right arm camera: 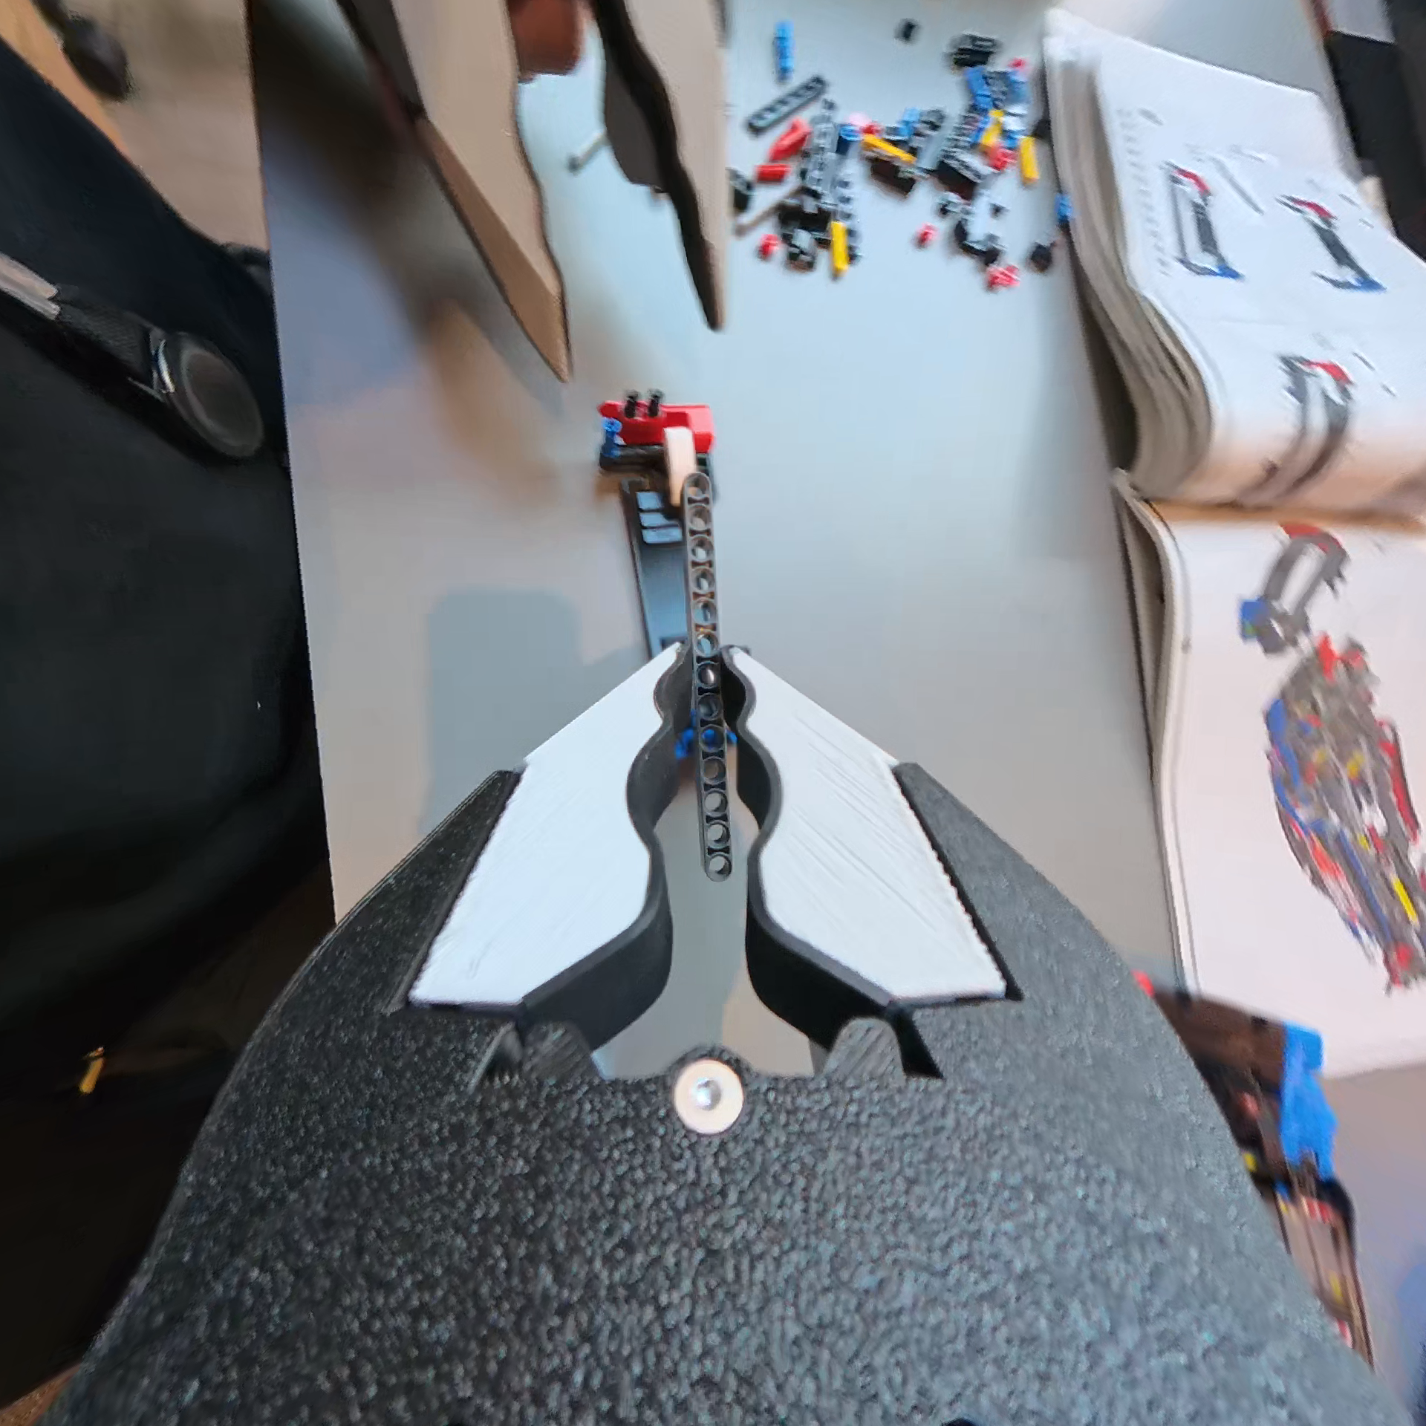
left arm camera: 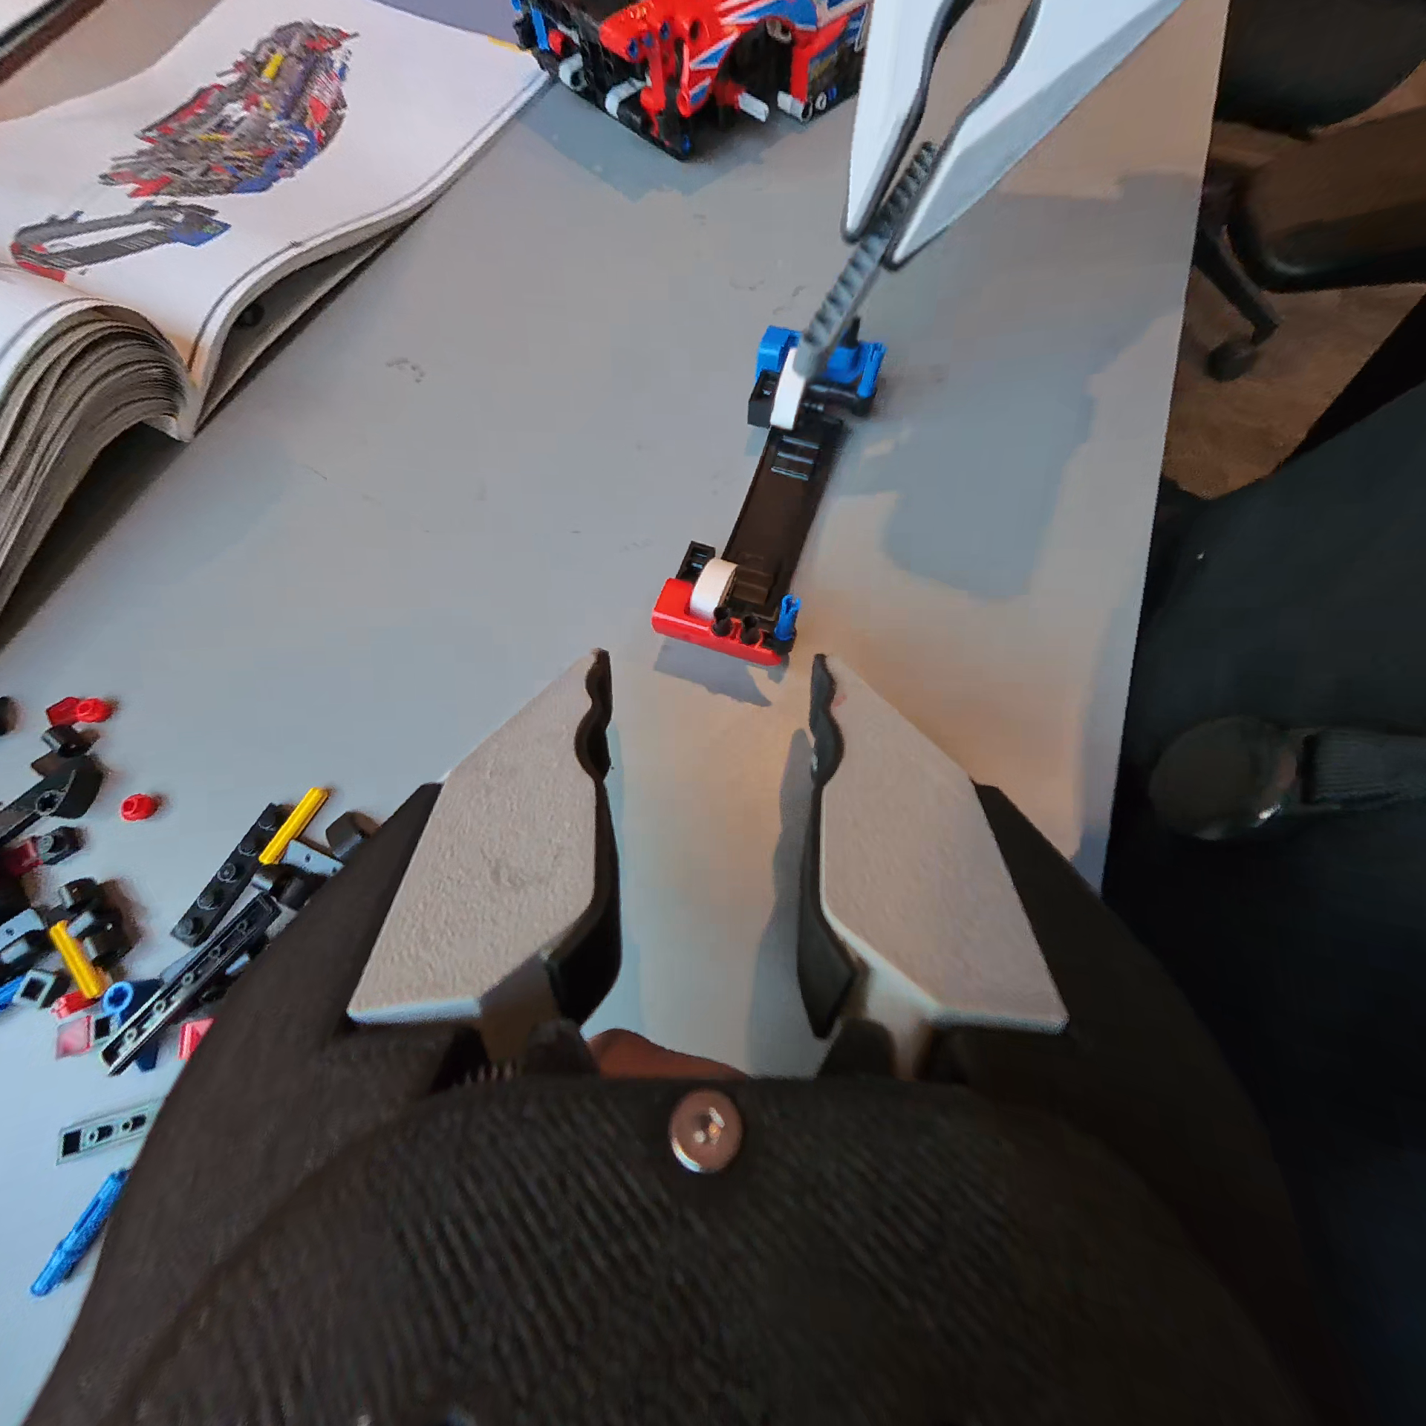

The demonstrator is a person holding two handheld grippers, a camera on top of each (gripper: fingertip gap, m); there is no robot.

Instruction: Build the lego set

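A small black sub-assembly with a red end, a blue end and two white pieces lies on the grey table; it also shows in the right wrist view. My right gripper is shut on a long grey holed beam, held over the sub-assembly, its free end near the blue end in the left wrist view. My left gripper is open and empty, just short of the red end. The right gripper also shows in the left wrist view.
An open instruction book lies at the left, also in the right wrist view. A large red, blue and black model stands at the back. Loose pieces lie at the left. The table edge runs on the right. My right fingertips sit around 11 cm from my left ones.
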